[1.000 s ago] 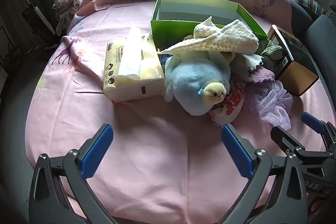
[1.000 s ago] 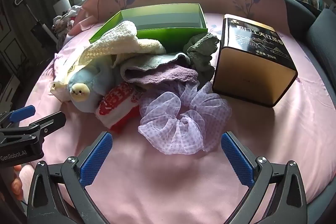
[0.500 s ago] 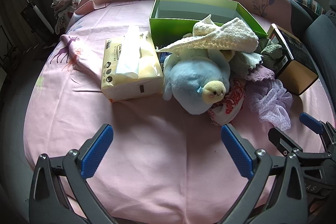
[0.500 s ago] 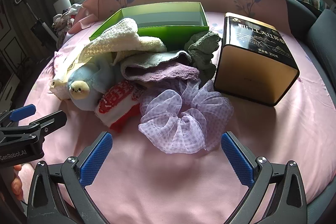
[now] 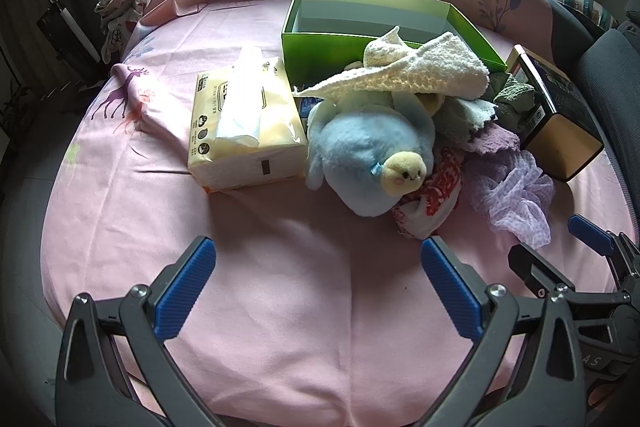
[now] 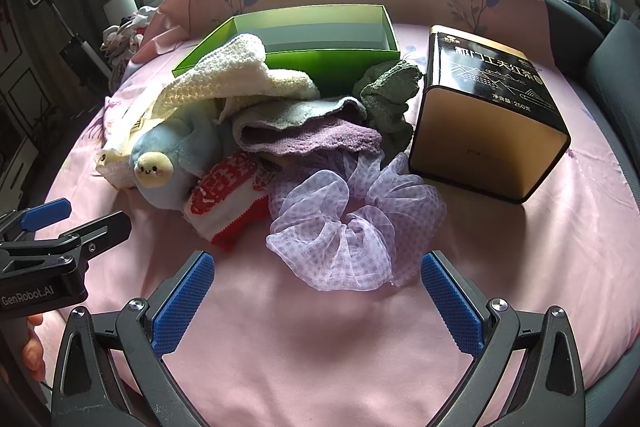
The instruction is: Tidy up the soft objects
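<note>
Lilac sheer gathered-fabric scrunchie (image 6: 352, 223) lies on pink bedsheet (image 6: 320, 347), just ahead of right gripper (image 6: 316, 297); jaws apart, empty. Likely light, floppy: pinch bunched ruffle. Left gripper (image 5: 318, 285) jaws apart.

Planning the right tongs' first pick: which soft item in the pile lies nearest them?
The lilac mesh scrunchie, lying just ahead of the open right tongs. The red-and-white knit piece and blue plush lie farther left.
</note>
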The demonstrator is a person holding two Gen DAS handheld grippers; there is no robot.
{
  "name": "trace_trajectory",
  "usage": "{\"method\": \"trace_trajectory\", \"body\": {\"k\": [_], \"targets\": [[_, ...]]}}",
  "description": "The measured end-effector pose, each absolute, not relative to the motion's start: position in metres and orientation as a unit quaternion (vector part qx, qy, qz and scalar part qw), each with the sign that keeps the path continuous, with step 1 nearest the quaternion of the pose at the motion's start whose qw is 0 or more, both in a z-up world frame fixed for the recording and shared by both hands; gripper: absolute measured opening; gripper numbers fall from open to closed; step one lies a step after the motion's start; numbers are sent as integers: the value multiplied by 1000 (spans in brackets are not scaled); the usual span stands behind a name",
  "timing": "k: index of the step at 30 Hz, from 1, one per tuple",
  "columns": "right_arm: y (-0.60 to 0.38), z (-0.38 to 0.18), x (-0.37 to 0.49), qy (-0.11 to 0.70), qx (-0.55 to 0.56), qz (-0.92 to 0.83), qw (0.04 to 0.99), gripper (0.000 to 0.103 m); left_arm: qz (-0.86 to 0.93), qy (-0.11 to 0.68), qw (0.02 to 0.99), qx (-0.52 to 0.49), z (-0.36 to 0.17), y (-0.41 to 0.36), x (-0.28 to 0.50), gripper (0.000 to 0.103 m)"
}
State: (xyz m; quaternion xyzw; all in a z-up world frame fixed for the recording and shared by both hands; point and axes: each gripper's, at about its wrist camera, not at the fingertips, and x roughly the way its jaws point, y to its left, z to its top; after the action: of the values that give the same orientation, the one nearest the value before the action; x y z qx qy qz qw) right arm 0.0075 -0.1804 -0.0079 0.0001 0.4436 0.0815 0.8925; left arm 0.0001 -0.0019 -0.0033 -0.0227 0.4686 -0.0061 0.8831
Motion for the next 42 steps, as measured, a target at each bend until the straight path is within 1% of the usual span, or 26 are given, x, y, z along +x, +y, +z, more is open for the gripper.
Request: {"method": "trace_trajectory", "body": {"k": [5,8,10,13,18,19,20,22,24,25,26,27,28,30,31,32,33,34,35,36,38,42], "targets": [[-189,-9,1,438,-5,95,894,103,-81,440,891,-73,2,-5,-5,102],[-200,-12,-5,430,-7,107,896,103,-161,401,897,-97,6,-16,-9,102],[-209,-16,-7,431,0,115,895,103,-212,399,885,-115,7,-30,-8,102],[-220,-22,-7,431,4,118,895,103,-263,402,869,-118,9,-60,-5,102],[-232,-28,0,419,15,150,896,103,-300,463,822,-143,2,-88,11,100],[-232,-30,2,417,14,156,895,103,-306,469,814,-150,-1,-92,16,97],[-234,-32,3,415,13,160,896,103,-308,480,806,-158,-3,-91,20,93],[-236,-35,9,412,12,167,896,103,-306,500,794,-160,-11,-96,31,89],[-239,-38,14,409,14,173,896,103,-305,514,787,-156,-16,-99,38,78],[-239,-39,16,407,15,179,895,102,-304,519,785,-150,-20,-102,42,76],[-240,-40,18,407,15,185,894,95,-300,522,785,-144,-24,-105,46,74],[-240,-42,21,410,14,189,892,86,-299,526,783,-143,-26,-106,49,69],[-239,-44,24,413,11,191,890,82,-298,529,781,-145,-29,-107,53,64],[-237,-49,27,420,7,194,886,60,-296,536,775,-153,-33,-105,59,45],[-239,-50,28,420,9,196,886,54,-294,539,773,-158,-35,-103,62,40],[-239,-51,28,418,12,199,886,44,-291,542,772,-161,-39,-104,64,27],[-240,-51,27,417,14,203,886,31,-288,547,768,-165,-44,-103,67,16],[-240,-51,27,416,14,205,886,24,-285,552,765,-170,-48,-101,69,14],[-241,-51,28,417,14,201,886,18,-282,555,763,-174,-50,-99,71,11],[-241,-51,28,420,14,198,885,16,-281,555,762,-178,-50,-96,71,9],[-241,-49,25,420,19,201,885,11,-289,550,762,-181,-48,-92,67,9],[-237,-30,6,400,20,213,891,10,-319,526,770,-171,-27,-88,50,7]]}}
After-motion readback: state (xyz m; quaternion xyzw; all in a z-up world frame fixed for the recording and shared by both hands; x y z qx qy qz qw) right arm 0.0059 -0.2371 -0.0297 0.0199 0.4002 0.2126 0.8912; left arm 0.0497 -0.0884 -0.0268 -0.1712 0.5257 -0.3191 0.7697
